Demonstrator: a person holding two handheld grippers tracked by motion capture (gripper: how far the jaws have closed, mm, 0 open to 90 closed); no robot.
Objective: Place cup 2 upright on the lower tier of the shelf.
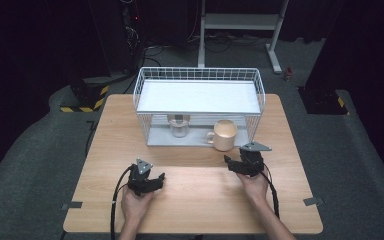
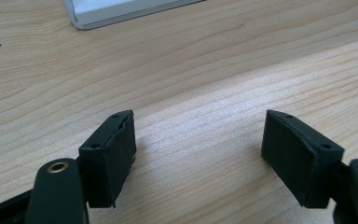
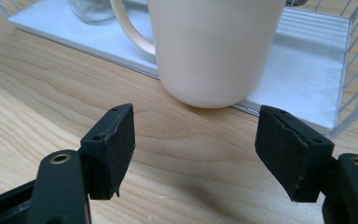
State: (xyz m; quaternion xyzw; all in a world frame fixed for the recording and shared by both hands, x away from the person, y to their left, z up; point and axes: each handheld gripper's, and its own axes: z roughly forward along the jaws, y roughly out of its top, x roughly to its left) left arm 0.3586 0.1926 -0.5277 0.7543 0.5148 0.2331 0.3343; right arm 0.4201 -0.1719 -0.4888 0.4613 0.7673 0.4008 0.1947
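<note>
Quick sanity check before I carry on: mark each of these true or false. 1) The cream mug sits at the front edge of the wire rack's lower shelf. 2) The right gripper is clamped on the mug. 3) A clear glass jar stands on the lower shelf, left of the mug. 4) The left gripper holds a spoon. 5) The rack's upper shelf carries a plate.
1) True: the cream mug sits at the front edge of the wire rack base.
2) False: the right gripper is open, short of the mug, nothing between its jaws.
3) True: the glass jar stands left of the mug.
4) False: the left gripper is open over bare table.
5) False: the upper shelf is bare.
</note>
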